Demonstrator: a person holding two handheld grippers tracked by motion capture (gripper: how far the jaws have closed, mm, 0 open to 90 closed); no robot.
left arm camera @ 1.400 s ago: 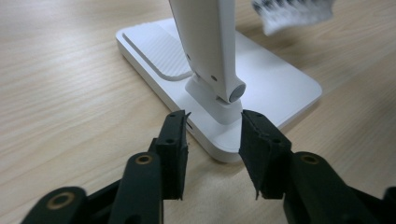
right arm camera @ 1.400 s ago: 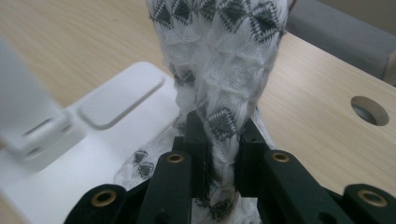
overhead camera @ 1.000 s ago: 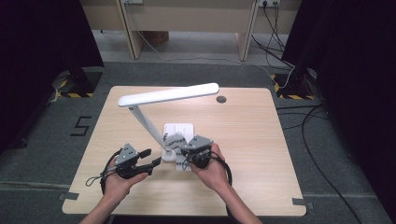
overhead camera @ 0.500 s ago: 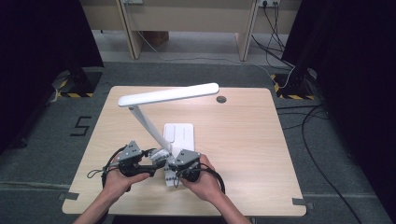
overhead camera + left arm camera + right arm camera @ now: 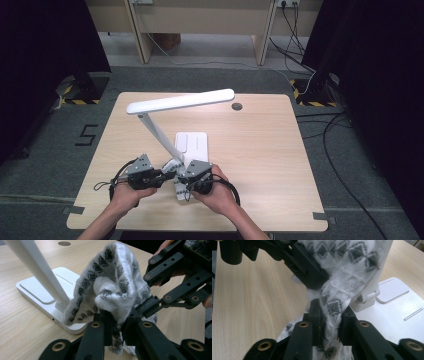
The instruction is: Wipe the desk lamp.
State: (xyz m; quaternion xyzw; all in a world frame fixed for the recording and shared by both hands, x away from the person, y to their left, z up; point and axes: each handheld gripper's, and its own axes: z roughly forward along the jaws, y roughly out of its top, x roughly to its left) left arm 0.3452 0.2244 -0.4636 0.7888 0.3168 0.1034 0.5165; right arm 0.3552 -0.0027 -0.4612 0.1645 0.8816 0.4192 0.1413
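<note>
A white cloth [image 5: 112,282] with a black diamond pattern is bunched up between my two grippers, just in front of the white desk lamp's base [image 5: 192,145]. My left gripper [image 5: 117,320] has just closed its jaws on the cloth's lower part. My right gripper [image 5: 329,315] pinches a twisted strand of the same cloth [image 5: 342,277]; its jaws have just been opening slightly, with the cloth still pressed between them. In the high view the left gripper [image 5: 167,176] and right gripper [image 5: 182,182] nearly meet tip to tip near the table's front edge.
The lamp's slanted arm [image 5: 37,267] rises just behind the cloth, and its long head [image 5: 180,101] hangs over the back of the wooden table [image 5: 260,165]. A round cable hole [image 5: 237,106] sits at the far edge. Cables trail from both grippers.
The right hand has moved nearer to the front edge and leftward, up against the left gripper. The left hand stayed in place.
</note>
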